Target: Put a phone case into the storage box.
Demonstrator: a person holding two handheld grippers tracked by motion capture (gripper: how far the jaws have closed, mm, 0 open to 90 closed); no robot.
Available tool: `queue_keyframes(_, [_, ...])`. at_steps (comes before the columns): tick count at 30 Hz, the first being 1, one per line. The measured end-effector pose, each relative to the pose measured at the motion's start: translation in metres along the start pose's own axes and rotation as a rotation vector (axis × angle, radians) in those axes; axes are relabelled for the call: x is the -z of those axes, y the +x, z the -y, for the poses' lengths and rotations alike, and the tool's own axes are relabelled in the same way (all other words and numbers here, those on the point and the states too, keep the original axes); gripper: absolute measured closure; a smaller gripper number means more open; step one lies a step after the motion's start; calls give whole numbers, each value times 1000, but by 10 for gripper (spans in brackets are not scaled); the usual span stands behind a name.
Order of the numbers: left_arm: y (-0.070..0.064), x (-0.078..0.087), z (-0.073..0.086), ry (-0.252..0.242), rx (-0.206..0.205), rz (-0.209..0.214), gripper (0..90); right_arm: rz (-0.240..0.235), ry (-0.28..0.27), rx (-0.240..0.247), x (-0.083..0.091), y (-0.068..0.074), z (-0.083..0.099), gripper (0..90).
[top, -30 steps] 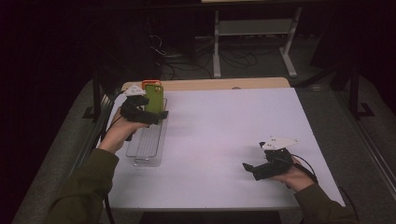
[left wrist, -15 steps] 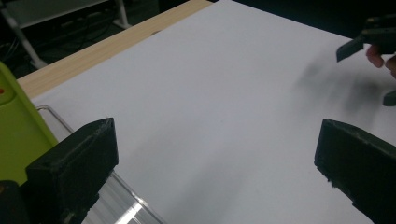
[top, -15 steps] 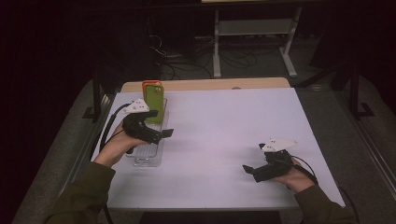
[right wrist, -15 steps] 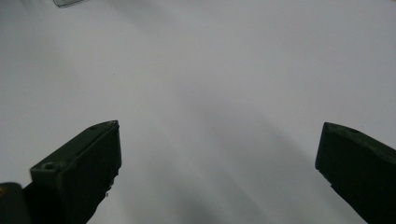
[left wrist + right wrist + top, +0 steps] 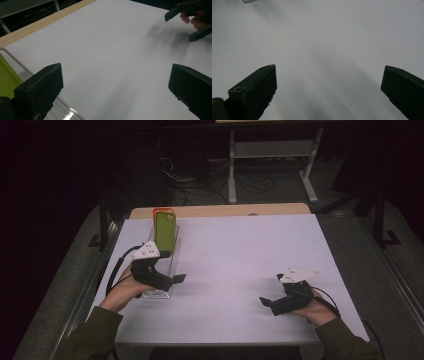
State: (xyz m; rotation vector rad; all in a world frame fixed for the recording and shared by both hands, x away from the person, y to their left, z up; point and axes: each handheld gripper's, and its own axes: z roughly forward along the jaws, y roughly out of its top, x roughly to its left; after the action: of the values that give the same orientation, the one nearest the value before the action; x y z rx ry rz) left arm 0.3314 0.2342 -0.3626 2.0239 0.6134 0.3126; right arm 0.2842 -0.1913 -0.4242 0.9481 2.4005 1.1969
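A green phone case [image 5: 165, 231] stands upright at the far end of a clear plastic tray [image 5: 170, 265], with an orange case [image 5: 163, 211] just behind it. My left gripper [image 5: 172, 281] hovers over the tray's near end, open and holding nothing. In the left gripper view its jaws [image 5: 116, 73] are spread wide over the white table, with the clear tray's rim [image 5: 17, 65] and a bit of the green case [image 5: 6, 81] at the left. My right gripper [image 5: 270, 291] rests near the front right, also open [image 5: 329, 75] and empty.
The white tabletop [image 5: 240, 255] ends in a wooden strip [image 5: 225, 210] along the far edge. A metal rack [image 5: 272, 150] and floor cables stand beyond it in the dark. In the left gripper view the right gripper [image 5: 192, 20] appears at the top right.
My left gripper has drawn back from the green case toward the near end of the tray, leaving the case standing. The right gripper has barely moved.
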Motion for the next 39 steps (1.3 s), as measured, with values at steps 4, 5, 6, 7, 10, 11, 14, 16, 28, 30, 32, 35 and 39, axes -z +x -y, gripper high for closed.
queue_keyframes(4, [-4,1,9,-8,0,2,0,0,4,2,0,0,0,0])
queue_keyframes(5, [-5,1,10,-9,7,2,0,0,4,3,0,0,0,0])
queue_keyframes(6, [-6,1,12,-2,5,3,0,1,3,3,-1,0,0,0])
queue_keyframes(7, [-7,0,14,-8,13,5,0,1,4,3,-1,0,0,0])
queue_keyframes(10, [-10,1,20,-5,11,6,0,-2,3,5,-1,0,0,0])
queue_keyframes(11, [-10,2,21,-2,8,5,0,-1,4,4,-1,0,0,0])
queue_keyframes(14, [-13,4,27,2,1,5,0,0,4,4,-1,0,0,0])
queue_keyframes(16, [-15,4,30,2,5,5,0,2,4,7,-1,0,0,0])
queue_keyframes(28, [-16,5,43,5,-1,2,0,2,2,8,0,0,0,0])
queue_keyframes(30, [-16,4,44,0,1,3,0,1,0,1,0,0,0,0])
queue_keyframes(32, [-16,3,46,0,2,2,0,2,1,4,1,0,0,0])
queue_keyframes(35, [-15,2,47,12,2,5,0,2,3,4,1,0,0,0])
queue_keyframes(39, [-14,2,48,21,-5,10,0,2,4,4,1,1,0,0])
